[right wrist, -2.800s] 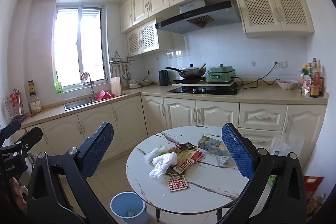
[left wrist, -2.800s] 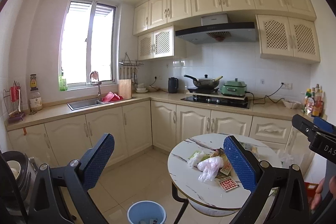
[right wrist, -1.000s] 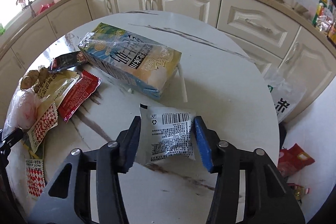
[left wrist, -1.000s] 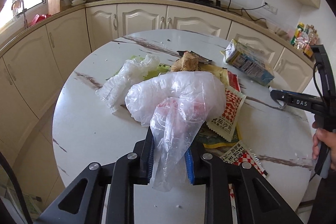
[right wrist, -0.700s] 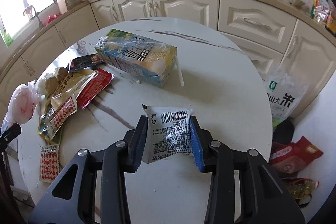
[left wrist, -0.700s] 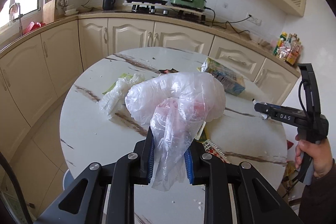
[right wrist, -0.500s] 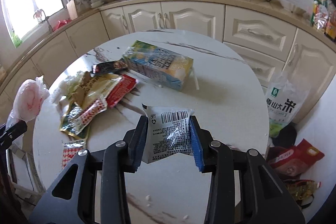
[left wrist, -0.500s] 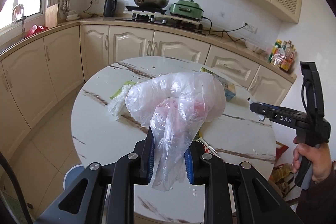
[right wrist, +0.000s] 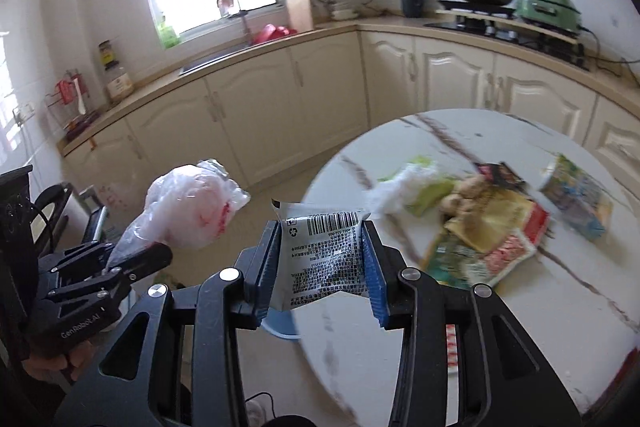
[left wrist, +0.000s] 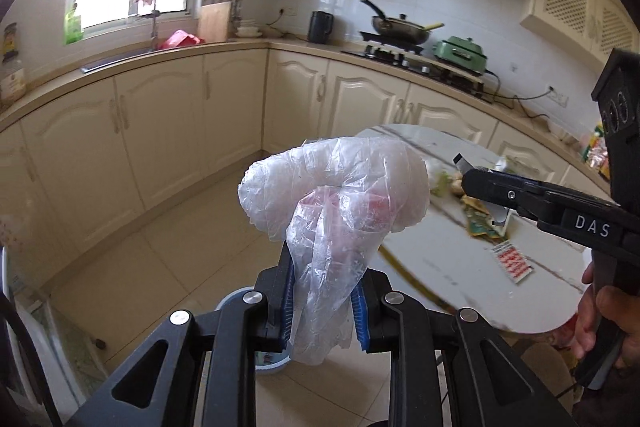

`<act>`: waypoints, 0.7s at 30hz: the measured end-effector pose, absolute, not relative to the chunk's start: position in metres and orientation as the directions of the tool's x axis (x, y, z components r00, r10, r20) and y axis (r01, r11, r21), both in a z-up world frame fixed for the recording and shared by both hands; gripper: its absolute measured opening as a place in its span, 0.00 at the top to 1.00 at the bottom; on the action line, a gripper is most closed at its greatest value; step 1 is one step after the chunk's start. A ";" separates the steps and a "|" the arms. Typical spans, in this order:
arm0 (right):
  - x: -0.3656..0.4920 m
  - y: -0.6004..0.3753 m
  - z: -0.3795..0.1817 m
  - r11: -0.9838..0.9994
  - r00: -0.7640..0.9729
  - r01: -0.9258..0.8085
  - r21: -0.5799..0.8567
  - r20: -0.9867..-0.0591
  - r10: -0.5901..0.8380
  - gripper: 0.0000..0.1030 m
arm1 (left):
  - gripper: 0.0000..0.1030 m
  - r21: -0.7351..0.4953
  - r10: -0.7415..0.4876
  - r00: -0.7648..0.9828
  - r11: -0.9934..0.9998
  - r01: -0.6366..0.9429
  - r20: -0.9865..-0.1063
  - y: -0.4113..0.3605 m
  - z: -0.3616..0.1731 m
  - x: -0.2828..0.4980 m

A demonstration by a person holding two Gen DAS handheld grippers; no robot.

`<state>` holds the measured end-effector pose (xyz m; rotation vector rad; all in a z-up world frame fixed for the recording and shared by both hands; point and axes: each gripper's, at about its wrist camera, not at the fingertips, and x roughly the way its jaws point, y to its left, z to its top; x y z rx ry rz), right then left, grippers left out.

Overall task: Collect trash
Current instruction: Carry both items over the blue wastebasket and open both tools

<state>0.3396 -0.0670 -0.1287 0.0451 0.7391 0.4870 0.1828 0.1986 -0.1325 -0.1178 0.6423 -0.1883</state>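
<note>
My left gripper (left wrist: 323, 301) is shut on a crumpled clear plastic bag (left wrist: 336, 187) with something red inside, held over the tiled floor left of the round table (left wrist: 452, 263). In the right wrist view the same plastic bag (right wrist: 188, 211) shows at the left. My right gripper (right wrist: 322, 263) is shut on a white wrapper (right wrist: 324, 255) with a barcode, held at the table's (right wrist: 400, 359) left edge. A blue bin (left wrist: 236, 303) stands on the floor behind the left fingers and appears again as the blue bin (right wrist: 282, 325) behind the right ones. Several wrappers (right wrist: 488, 231) and a carton (right wrist: 576, 203) lie on the table.
Cream cabinets (left wrist: 160, 131) and a countertop (right wrist: 240, 59) run around the room, with a sink under the window and a stove with a pan (left wrist: 396, 27) at the back. A person's hand (left wrist: 604, 323) grips the right gripper's handle. Open tiled floor (left wrist: 168, 259) lies between the table and cabinets.
Both grippers have swung left off the table, each still holding its piece of trash. The table has slid to the right of both views and the blue bin now sits under the fingers.
</note>
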 end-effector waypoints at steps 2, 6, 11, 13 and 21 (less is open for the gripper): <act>0.345 -0.024 -0.139 0.852 0.588 -0.472 0.227 -0.639 0.496 0.64 | 0.80 -0.165 -0.159 0.779 0.984 0.072 -0.606 0.224 -0.145 0.176; 0.360 0.048 -0.172 0.803 0.504 -0.543 0.246 -0.670 0.546 0.64 | 0.80 -0.170 -0.094 0.732 0.985 -0.030 -0.674 0.266 -0.181 0.172; 0.392 0.103 -0.237 0.802 0.430 -0.543 0.247 -0.739 0.519 0.64 | 0.80 -0.184 -0.094 0.646 0.980 -0.074 -0.757 0.293 -0.233 0.193; 0.409 0.117 -0.268 0.820 0.413 -0.524 0.233 -0.772 0.483 0.64 | 0.80 -0.174 -0.086 0.609 0.981 -0.087 -0.788 0.294 -0.257 0.207; 0.467 0.130 -0.380 0.866 0.319 -0.443 0.232 -0.862 0.394 0.63 | 0.80 -0.200 -0.144 0.460 0.977 -0.076 -0.876 0.297 -0.345 0.268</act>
